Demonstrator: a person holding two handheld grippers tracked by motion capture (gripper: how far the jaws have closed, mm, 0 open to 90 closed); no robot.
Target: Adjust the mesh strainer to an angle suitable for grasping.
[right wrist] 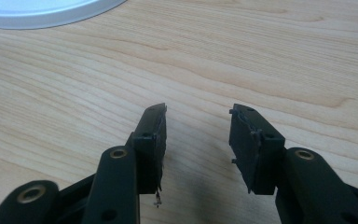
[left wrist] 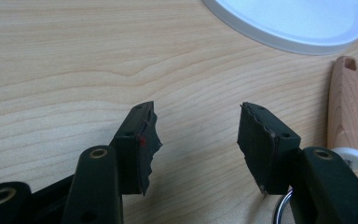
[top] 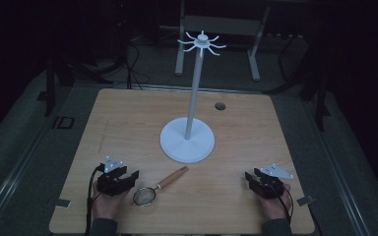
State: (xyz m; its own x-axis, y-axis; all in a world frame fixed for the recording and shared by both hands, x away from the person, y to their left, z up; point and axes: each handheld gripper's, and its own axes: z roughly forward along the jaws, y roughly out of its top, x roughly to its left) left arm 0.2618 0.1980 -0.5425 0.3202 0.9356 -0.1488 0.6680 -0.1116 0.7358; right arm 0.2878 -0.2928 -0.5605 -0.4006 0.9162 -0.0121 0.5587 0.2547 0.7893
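High view: the strainer [top: 150, 191] lies at three o'clock of the left gripper [top: 128, 178], handle toward one o'clock; both grippers wide open, empty.

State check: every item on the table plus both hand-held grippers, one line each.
left hand-held gripper: open, nothing between the jaws
right hand-held gripper: open, nothing between the jaws
strainer: lying flat beside the left hand-held gripper, untouched
hook stand: upright, hooks bare
table: bare wood at both jaws
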